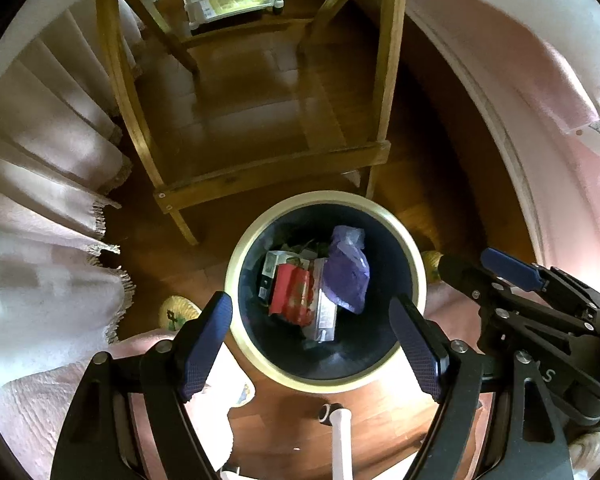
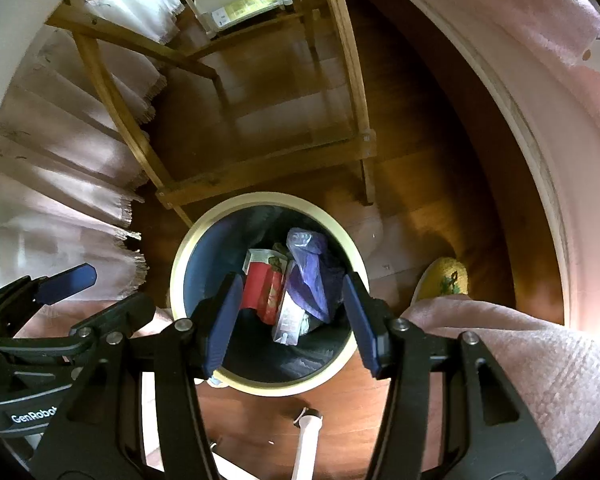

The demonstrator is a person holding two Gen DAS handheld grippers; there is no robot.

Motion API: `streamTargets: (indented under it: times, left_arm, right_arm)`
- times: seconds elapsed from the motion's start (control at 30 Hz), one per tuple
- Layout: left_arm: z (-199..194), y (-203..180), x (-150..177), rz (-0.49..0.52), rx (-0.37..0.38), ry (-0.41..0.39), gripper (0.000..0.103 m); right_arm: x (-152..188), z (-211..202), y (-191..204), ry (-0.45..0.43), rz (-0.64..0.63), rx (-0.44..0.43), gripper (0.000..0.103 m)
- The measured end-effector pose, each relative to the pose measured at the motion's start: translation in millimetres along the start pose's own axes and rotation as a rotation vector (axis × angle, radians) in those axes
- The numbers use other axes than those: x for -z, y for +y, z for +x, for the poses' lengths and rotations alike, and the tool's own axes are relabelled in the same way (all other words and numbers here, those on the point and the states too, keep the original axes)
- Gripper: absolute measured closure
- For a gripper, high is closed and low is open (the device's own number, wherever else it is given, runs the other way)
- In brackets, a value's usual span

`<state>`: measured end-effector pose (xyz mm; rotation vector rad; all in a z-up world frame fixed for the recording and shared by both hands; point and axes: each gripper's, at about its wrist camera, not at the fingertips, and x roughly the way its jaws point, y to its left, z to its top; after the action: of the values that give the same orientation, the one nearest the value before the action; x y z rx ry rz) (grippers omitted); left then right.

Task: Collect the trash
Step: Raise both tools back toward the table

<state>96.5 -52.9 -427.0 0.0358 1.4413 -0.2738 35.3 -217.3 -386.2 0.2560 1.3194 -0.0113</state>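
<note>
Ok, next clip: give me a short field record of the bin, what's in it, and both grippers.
bin: round trash bin with a cream rim and dark inside, on the wood floor
contents: purple plastic bag, red packet, white carton
left gripper: above the bin, open, nothing between the fingers
right gripper: above the bin, open, nothing between the fingers
behind bin: wooden chair frame

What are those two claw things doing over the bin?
A person holds a gripper in each hand above the round trash bin on the wooden floor. The left gripper and right gripper are both open with nothing in them. Inside the bin lie a purple bag, a red packet and other wrappers.
</note>
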Motion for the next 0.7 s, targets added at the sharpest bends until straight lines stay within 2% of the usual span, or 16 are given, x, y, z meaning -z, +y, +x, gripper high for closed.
streamTargets:
  times: [0.17, 0.33, 0.5, 0.7]
  left_arm:
    - [-14, -8, 5, 0.026, 0.008, -0.028, 0.021]
    - [-48, -20, 10, 0.076, 0.015, -0.1, 0.021]
    - [-96, -23, 17, 0.093, 0.034, -0.172, 0.021]
    - [-177, -11, 20, 0.076, 0.058, -0.276, 0.021]
  right_arm:
    - [3, -12, 1, -0.035, -0.014, 0.009, 0.053]
    - [7, -41, 6, -0.127, -0.055, 0.009, 0.054]
    - [12, -79, 18, -0.216, -0.116, 0.017, 0.054]
    - [7, -142, 22, -0.336, -0.162, 0.002, 0.054]
